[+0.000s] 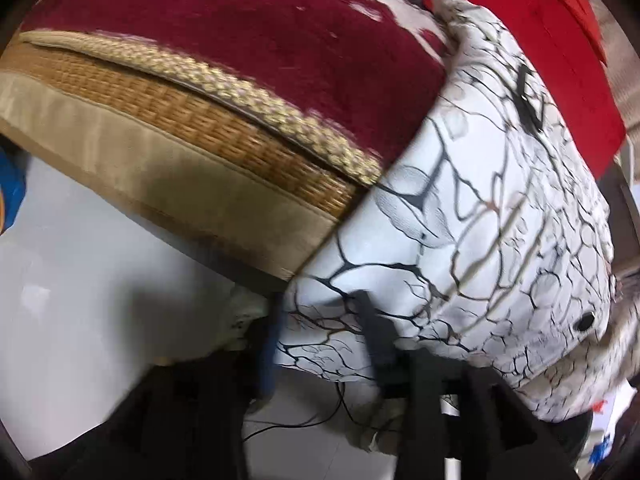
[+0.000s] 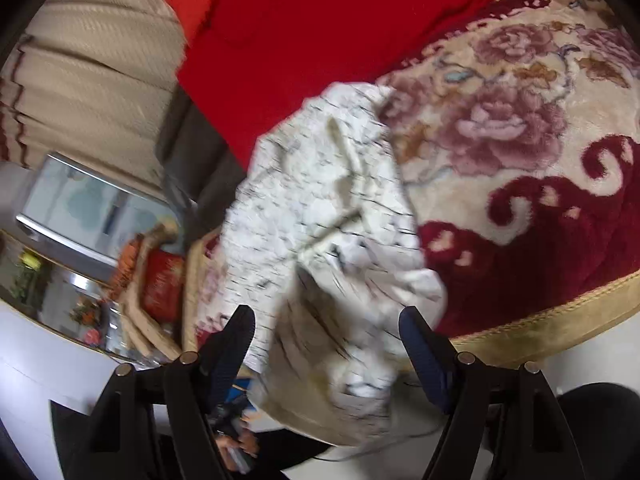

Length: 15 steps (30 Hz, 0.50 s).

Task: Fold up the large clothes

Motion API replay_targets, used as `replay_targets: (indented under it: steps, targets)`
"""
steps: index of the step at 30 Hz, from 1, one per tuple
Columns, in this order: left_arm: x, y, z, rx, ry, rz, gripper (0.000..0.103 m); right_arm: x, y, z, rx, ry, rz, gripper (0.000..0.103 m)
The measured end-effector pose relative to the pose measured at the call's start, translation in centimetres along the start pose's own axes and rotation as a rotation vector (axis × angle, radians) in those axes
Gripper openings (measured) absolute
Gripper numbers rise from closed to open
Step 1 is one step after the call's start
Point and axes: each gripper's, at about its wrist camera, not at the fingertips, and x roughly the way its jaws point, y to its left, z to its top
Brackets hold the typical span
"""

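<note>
A large white garment (image 1: 500,220) with a black crackle print and a dark button lies folded at the bed's edge and hangs over it. In the left wrist view my left gripper (image 1: 320,336) is at the garment's lower corner. Its fingers stand apart with cloth between them but not pinched. The right wrist view shows the same garment (image 2: 328,200) bunched and blurred on the floral blanket (image 2: 520,140). My right gripper (image 2: 326,332) is wide open just in front of it, gripping nothing.
A dark red and cream blanket (image 1: 240,40) covers the bed over a woven mat (image 1: 200,120). A bright red cloth (image 2: 320,40) lies behind the garment. White floor (image 1: 80,280) with a thin black cable (image 1: 300,420) lies below. A glass-topped stand (image 2: 80,208) is at the left.
</note>
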Motion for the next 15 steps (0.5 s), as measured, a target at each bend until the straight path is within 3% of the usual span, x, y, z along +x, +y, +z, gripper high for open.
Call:
replay_targets:
  steps: [3,6,9,10,12,13,15]
  targets:
    - [0.8,-0.7,0.1,0.009,0.003,0.004,0.057,1.6,1.0,-0.9,0.006,0.039,-0.032,0.083]
    - [0.7,-1.7,-0.7,0.019,0.008,0.018,0.057,5.8,1.2,-2.6,-0.032,0.157,-0.222,0.083]
    - [0.6,-1.0,-1.3,-0.002,-0.004,0.011,0.057,8.7,-0.1,-4.1,-0.003,0.244,-0.268,0.081]
    - [0.2,-0.2,-1.5,-0.011,-0.008,0.013,0.057,9.6,-0.9,-4.8,0.007,0.27,-0.301,0.075]
    - [-0.1,1.6,-1.4,-0.049,-0.011,0.001,0.057,10.5,-2.1,-5.7,0.006,0.297,-0.329,0.048]
    - [-0.2,2.2,-1.3,-0.062,-0.01,-0.007,0.057,10.8,-2.4,-6.0,-0.006,0.297,-0.334,0.025]
    - [-0.2,2.6,-1.4,-0.073,-0.006,-0.015,0.057,10.8,-3.0,-6.1,-0.018,0.28,-0.334,0.02]
